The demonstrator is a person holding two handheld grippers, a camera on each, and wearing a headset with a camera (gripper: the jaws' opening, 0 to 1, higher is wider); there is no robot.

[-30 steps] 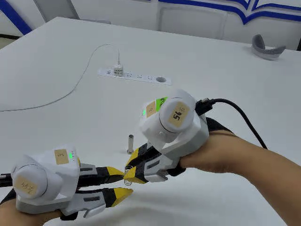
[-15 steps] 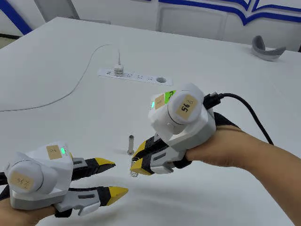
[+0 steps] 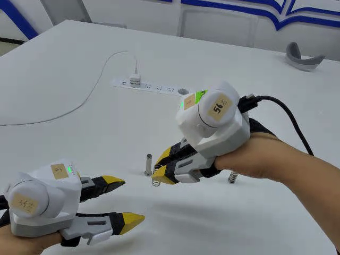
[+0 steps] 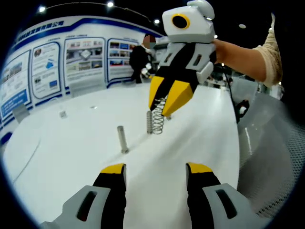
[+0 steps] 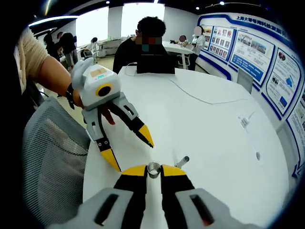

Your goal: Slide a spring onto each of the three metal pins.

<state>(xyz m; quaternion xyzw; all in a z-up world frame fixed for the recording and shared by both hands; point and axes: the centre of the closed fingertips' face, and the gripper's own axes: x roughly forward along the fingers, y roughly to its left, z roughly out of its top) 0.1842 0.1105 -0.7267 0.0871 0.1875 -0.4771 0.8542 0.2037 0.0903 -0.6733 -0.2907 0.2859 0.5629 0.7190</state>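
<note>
power strip (image 3: 154,86), white cable (image 3: 88,95), white table (image 3: 58,58)

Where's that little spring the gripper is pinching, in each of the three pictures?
Head view: spring centre, under the right gripper tips.
Left gripper view: spring upper middle, hanging from the yellow tips.
Right gripper view: spring bottom centre, between the jaws.
Shared landmark: the bare metal pin beside it.
</note>
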